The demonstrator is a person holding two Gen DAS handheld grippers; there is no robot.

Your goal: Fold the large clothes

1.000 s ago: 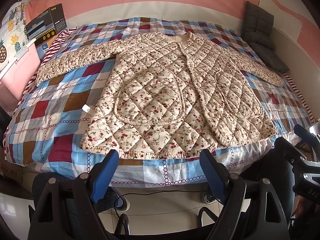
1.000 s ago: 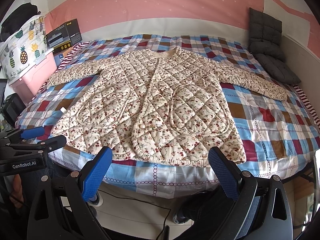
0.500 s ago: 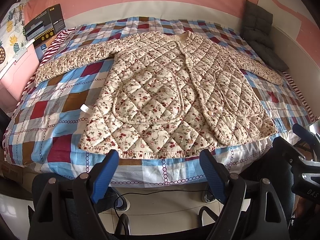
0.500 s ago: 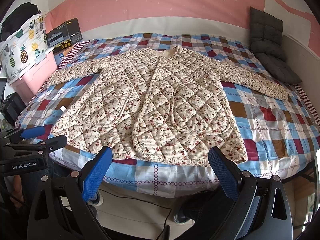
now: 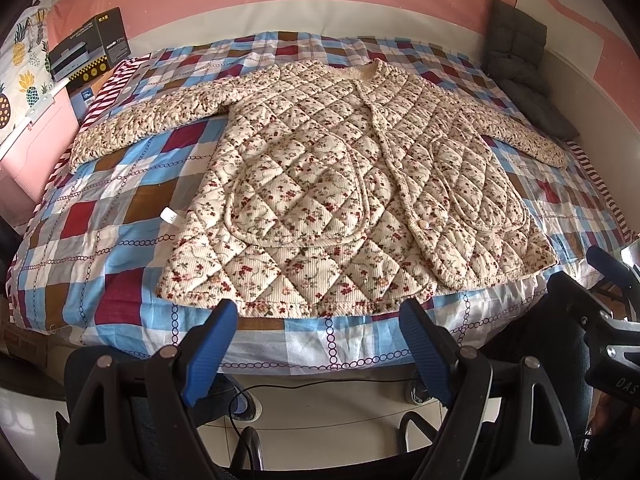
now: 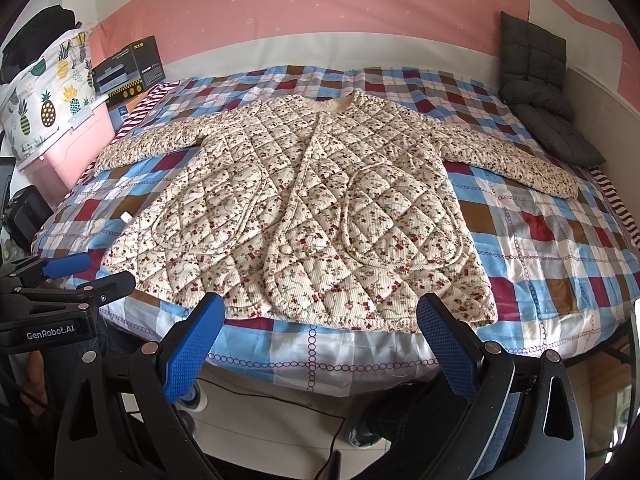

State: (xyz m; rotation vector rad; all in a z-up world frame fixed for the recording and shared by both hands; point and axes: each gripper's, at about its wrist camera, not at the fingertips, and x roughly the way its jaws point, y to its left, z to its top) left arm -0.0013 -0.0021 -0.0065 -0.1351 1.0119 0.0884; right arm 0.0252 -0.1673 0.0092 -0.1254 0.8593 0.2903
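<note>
Plainly, both tongs, left (image 5: 316,322) and right (image 6: 320,316), gape empty, hiding part of the quilted jacket's (image 6: 304,208) hem.

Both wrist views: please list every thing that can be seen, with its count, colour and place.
jacket: 1, cream with small red flowers, quilted, spread flat on the bed, sleeves out to both sides.
bed: 1, checked cover in blue, red, brown and white, fills the middle.
cushion: 1, dark grey, folded at the far right corner against the wall.
box: 1, black with yellow marks, far left beside the bed.
bin: 1, pink, left of the bed.
bag: 1, white with pineapples, on the bin.
cable: 1, black, on the floor under the near bed edge.
left gripper: 1, black with blue pads, jaws open, empty.
right gripper: 1, same colours, jaws open, empty.
</note>
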